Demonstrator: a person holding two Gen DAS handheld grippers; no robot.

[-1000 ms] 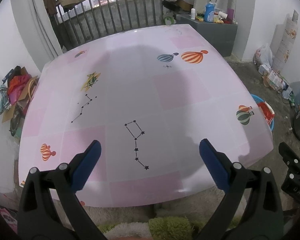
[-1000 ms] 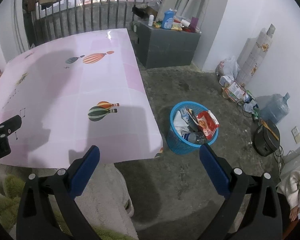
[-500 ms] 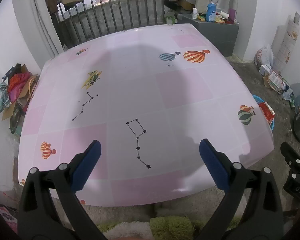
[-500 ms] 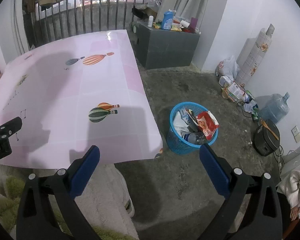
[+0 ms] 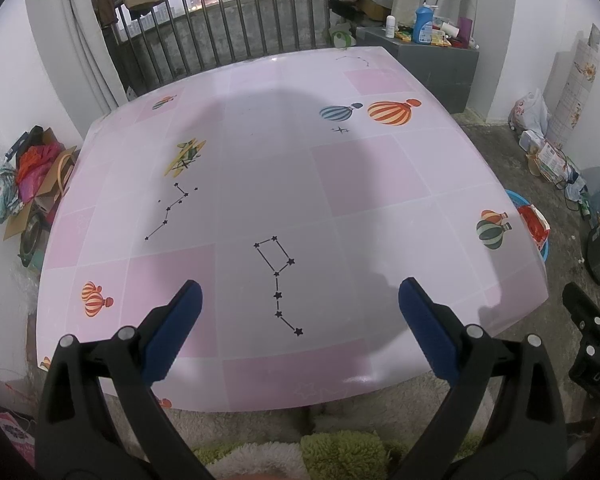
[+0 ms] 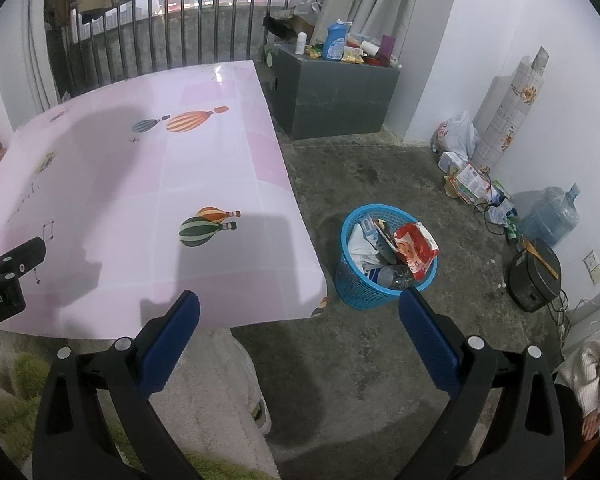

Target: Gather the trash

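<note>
- Left claw: wide, nothing between the blue pads; hangs over near edge of the tabletop.
- Right claw: also wide, holding nothing; sits past the tabletop's right corner, above the concrete floor.
- Tabletop: pink & white squares w/ balloon prints and star lines; bare, only shadows on it.
- Fluffy green/white fabric at bottom of left view, under the tabletop edge.
- Trash: in the blue basket on the floor, just right of the tabletop corner. Red snack bag, clear bottle, white paper inside; full to the rim.
- Further out: grey cabinet w/ blue bottle & small items on top, by the railing.
- Right wall: bags, water jug, dark cooker.
</note>
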